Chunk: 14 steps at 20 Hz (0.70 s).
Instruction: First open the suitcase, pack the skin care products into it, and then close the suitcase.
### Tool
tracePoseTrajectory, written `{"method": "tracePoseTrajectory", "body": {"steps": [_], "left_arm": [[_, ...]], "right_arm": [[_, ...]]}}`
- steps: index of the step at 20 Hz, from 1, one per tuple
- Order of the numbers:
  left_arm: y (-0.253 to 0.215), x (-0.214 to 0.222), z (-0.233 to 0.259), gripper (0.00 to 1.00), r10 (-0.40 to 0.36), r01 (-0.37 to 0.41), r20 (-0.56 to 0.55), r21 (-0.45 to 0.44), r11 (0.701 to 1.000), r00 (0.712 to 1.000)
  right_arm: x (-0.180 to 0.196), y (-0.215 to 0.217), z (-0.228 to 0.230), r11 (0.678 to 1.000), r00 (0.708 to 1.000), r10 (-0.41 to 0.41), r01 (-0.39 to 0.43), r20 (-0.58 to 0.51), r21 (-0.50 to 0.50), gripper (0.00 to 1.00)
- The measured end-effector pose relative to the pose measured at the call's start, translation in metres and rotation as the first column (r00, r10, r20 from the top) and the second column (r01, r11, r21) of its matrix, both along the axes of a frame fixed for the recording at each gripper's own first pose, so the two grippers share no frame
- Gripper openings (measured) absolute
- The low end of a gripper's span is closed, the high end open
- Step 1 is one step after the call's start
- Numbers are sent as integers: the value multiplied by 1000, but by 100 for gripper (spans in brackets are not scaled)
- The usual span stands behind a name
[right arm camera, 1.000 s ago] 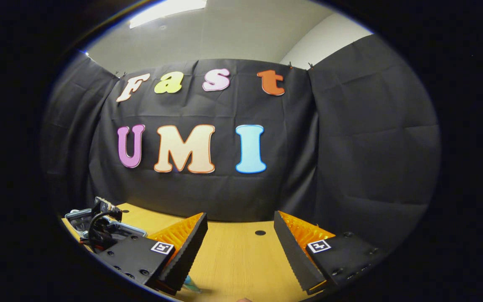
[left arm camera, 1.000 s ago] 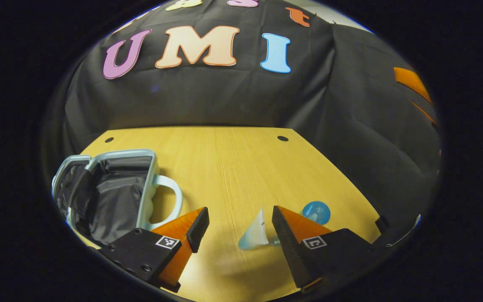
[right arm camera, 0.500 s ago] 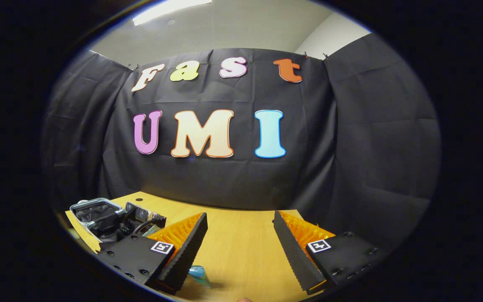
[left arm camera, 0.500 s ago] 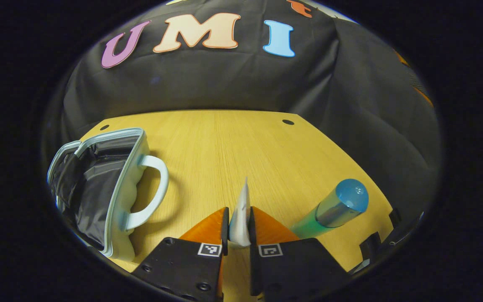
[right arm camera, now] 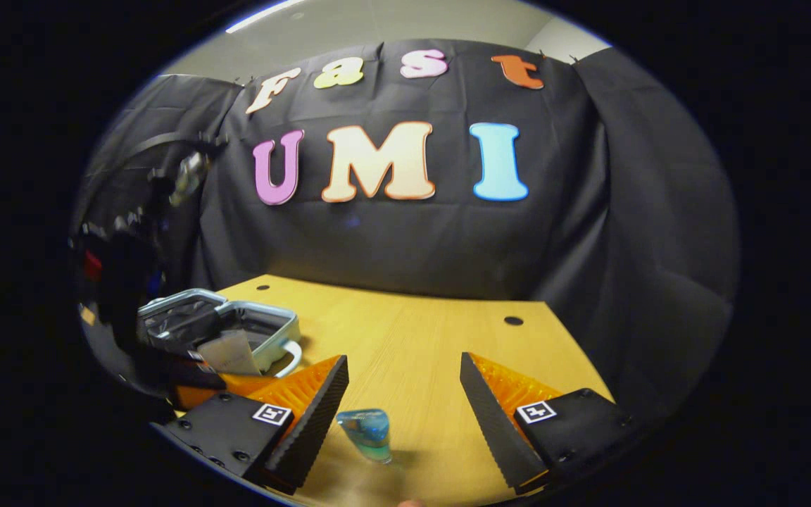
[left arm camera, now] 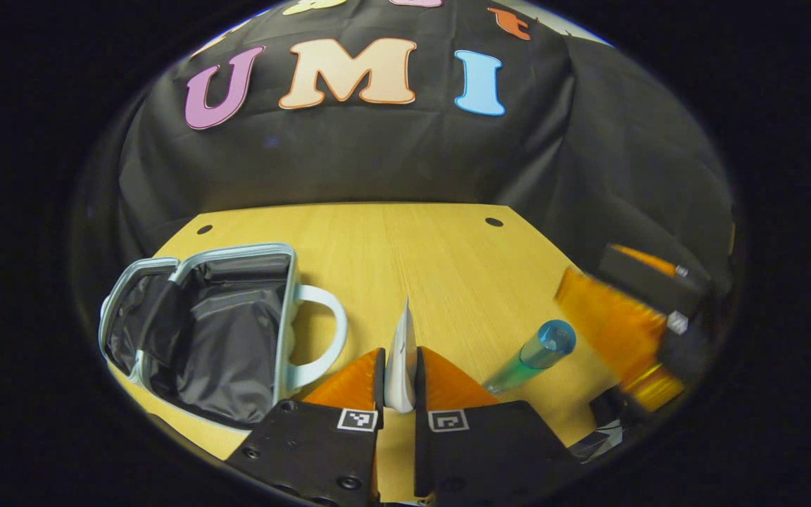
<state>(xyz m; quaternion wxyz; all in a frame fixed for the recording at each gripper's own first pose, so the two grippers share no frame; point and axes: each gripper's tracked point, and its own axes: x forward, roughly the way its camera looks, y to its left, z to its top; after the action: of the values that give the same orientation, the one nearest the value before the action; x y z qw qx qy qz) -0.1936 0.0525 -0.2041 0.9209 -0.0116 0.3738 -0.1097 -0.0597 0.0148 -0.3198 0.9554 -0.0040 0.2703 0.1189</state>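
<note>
In the left gripper view my left gripper (left arm camera: 398, 370) is shut on a pale squeeze tube (left arm camera: 400, 352), held edge-on above the table. The small light-blue suitcase (left arm camera: 201, 331) lies open to its left, its dark lining showing. A blue-capped green bottle (left arm camera: 529, 355) stands on the table to the right, with my right gripper (left arm camera: 613, 327) blurred beyond it. In the right gripper view my right gripper (right arm camera: 405, 405) is open above that bottle (right arm camera: 368, 433). Farther left there, the tube (right arm camera: 229, 352) in my left gripper hangs in front of the open suitcase (right arm camera: 219, 327).
The wooden table (left arm camera: 412, 253) has two small round holes near its far edge. Black cloth closes the booth behind and to the right.
My left gripper has shut on the tube and lifted it, backing off a little. The right gripper has tilted down and moved in over the bottle.
</note>
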Motion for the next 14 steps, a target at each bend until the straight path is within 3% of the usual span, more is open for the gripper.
{"method": "tracePoseTrajectory", "body": {"steps": [7,8,11,14], "left_arm": [[33,-6,24,12,56,-56,12,12,998,998],[38,-7,24,12,63,-63,6,15,998,998],[53,-8,25,12,84,-84,-2,21,996,997],[81,-8,24,12,108,-106,-21,52,993,994]], "right_arm": [[-37,16,-80,998,988,61,-64,-143,-20,97],[-37,15,-83,998,987,55,-59,-148,-21,91],[-35,15,-84,999,987,46,-50,-156,-21,48],[-36,24,-74,998,981,56,-55,-186,9,47]]}}
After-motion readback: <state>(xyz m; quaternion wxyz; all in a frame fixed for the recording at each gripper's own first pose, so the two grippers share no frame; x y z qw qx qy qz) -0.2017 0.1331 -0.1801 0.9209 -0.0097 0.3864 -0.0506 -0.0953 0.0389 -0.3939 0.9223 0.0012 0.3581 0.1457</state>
